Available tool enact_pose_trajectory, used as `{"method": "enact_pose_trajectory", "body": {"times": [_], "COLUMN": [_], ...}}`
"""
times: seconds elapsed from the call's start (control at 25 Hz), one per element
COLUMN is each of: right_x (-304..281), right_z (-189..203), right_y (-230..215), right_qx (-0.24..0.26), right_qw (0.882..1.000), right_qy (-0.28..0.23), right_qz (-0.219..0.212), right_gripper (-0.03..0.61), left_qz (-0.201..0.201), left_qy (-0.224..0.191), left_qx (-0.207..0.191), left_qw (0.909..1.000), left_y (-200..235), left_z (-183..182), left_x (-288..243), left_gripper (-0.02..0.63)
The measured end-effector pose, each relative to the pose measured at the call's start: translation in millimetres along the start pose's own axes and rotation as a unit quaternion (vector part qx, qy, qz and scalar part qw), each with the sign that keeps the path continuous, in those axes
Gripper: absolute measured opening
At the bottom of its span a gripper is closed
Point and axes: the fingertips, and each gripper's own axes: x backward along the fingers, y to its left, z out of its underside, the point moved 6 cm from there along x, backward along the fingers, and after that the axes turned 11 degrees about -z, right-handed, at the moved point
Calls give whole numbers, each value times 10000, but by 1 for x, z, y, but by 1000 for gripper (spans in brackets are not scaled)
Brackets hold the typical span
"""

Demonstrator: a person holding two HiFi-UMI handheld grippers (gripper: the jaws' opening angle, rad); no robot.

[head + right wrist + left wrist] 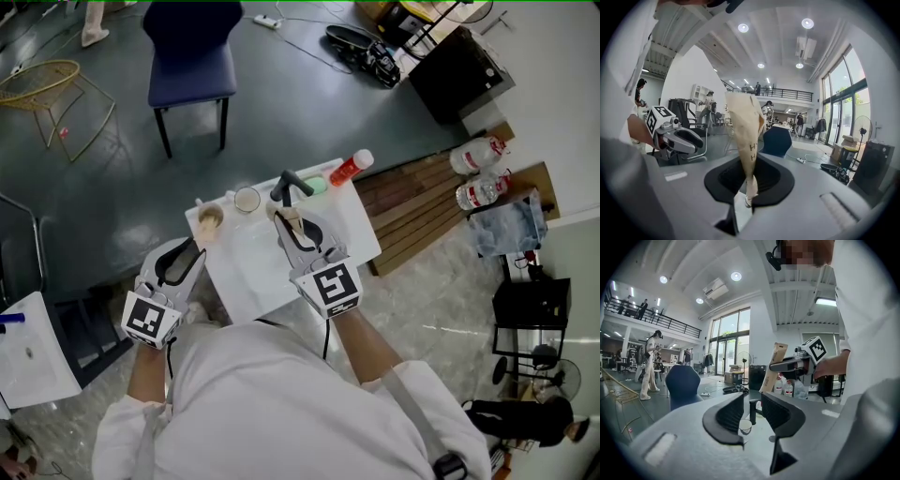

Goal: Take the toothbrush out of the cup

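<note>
Dark grey flooring surrounds a small white table [251, 277] in the head view, with a blue chair [191, 56] beyond it. A clear cup [247, 199] stands near the table's far edge, and a red bottle [350, 169] lies further right. The right gripper [284, 225] is over the table, clenched on the toothbrush [292, 217], which sits in a tan paper sleeve and is clear of the cup. The left gripper [194, 249] is at the table's left edge, near the cup.

Left gripper view: the jaws stand apart and press on nothing. The cup shows in the gap, further ahead on the table, touching neither pad. The right gripper carries the sleeved toothbrush at upper right.

Right gripper view: both jaws are closed on the lower part of the sleeve, which rises roughly upright. A pale end protrudes below the pads. The left gripper appears at left, released.
</note>
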Motion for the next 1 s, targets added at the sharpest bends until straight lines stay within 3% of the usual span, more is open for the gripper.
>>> {"method": "enact_pose_trajectory", "body": {"times": [0.32, 0.84, 1.0], "right_x": [7, 18, 21], "right_z": [-2, -7, -13], "right_y": [-3, -6, -7], "right_qx": [15, 78, 61], "right_qw": [10000, 9997, 9996], "right_qy": [6, 75, 67], "right_qz": [59, 209, 276], "right_gripper": [21, 21, 21], "left_qz": [80, 82, -7], "left_qy": [-34, 404, 618], "left_qx": [-152, -427, -742], "left_qw": [9998, 9982, 9953], "left_y": [-2, 4, 7], "left_z": [12, 56, 81], "left_x": [-9, -29, -41], "left_gripper": [221, 224, 223]}}
